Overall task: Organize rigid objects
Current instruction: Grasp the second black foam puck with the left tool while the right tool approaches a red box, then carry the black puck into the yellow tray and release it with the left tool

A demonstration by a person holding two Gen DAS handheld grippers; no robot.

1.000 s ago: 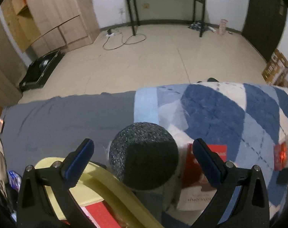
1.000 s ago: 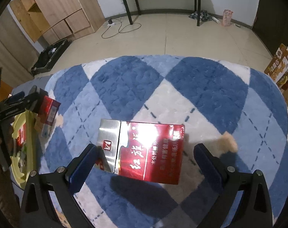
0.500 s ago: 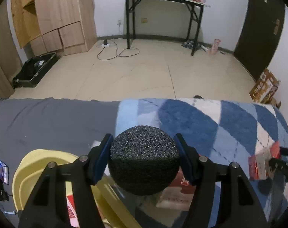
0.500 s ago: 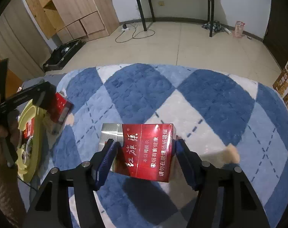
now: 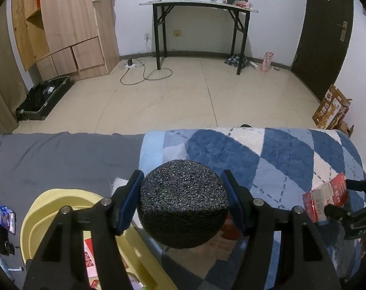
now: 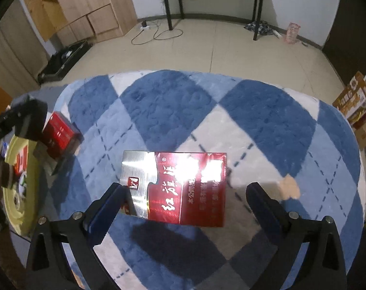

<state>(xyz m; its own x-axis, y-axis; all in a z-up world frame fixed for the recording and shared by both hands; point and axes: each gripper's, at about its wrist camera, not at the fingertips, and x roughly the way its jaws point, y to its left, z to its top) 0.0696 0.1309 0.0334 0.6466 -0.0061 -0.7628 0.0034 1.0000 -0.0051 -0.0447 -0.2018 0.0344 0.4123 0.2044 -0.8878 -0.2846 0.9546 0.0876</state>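
Black foam ball (image 5: 183,204) clamped by left gripper (image 5: 183,203), right gripper (image 6: 183,205) spread — seemingly around red carton (image 6: 180,188)

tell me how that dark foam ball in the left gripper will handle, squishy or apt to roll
The dark foam ball looks porous, so probably light and somewhat squashy, though the left gripper, shut on it, barely dents it. Its rough surface should resist slipping. Being round, it would likely roll if set on the blue checked blanket.

Blue-and-white diamond blanket (image 6: 231,111), red-and-silver carton (image 6: 175,188), speckled black foam ball (image 5: 183,203), yellow basin (image 5: 50,207).
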